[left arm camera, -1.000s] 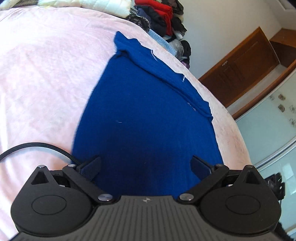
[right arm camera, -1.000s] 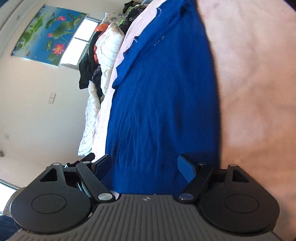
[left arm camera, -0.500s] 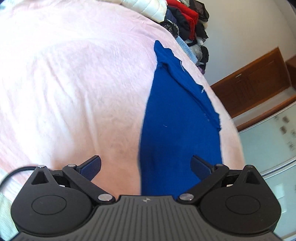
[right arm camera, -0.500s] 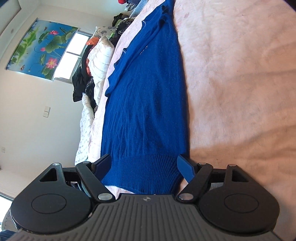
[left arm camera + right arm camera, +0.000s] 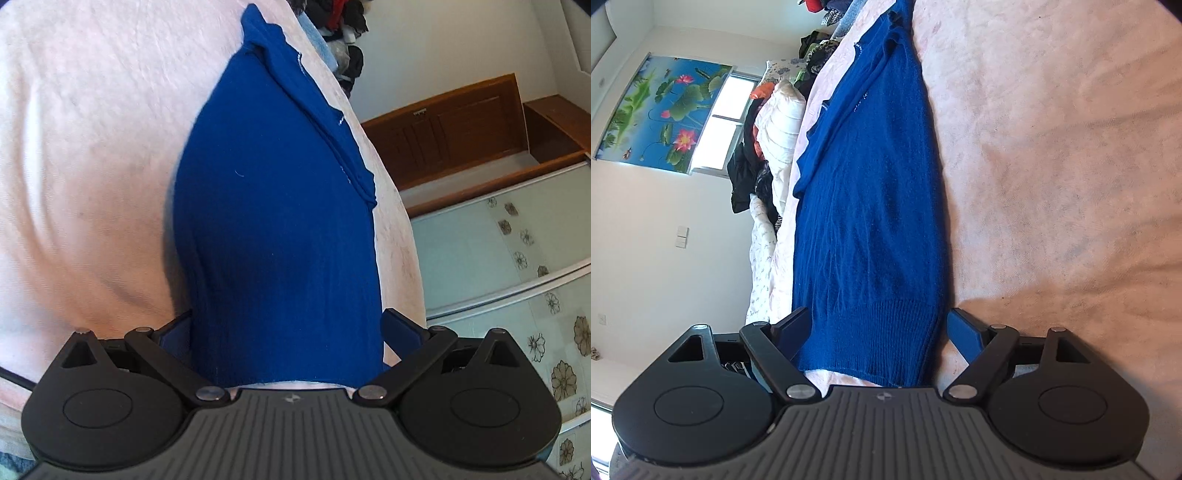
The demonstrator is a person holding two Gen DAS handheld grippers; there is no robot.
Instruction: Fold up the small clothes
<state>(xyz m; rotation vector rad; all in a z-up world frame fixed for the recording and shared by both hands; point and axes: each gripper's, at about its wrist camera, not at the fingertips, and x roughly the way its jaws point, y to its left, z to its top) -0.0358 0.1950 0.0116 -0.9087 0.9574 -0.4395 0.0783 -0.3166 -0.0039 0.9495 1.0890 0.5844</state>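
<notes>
A blue knit sweater (image 5: 280, 206) lies as a long narrow strip on the pink bed cover (image 5: 85, 155). In the left wrist view its near end sits between the fingers of my left gripper (image 5: 288, 328), which is open; the pads stand beside the cloth without pressing it. In the right wrist view the sweater (image 5: 871, 206) shows its ribbed hem (image 5: 886, 332) close to the camera. My right gripper (image 5: 877, 328) straddles that hem with its jaws wide and opening, touching nothing. A sleeve lies folded along the strip's edge.
A heap of mixed clothes (image 5: 340, 22) and a white quilt (image 5: 779, 122) lie at the bed's far end. A wooden cabinet (image 5: 461, 122) and a flowered glass door (image 5: 517, 295) stand past the bed's edge. A window (image 5: 727, 107) and lotus picture (image 5: 661, 110) are on the wall.
In the left wrist view the sweater slid off to the right, then came back between the fingers, now nearer its end. The right gripper drew back until the ribbed hem showed between its fingers.
</notes>
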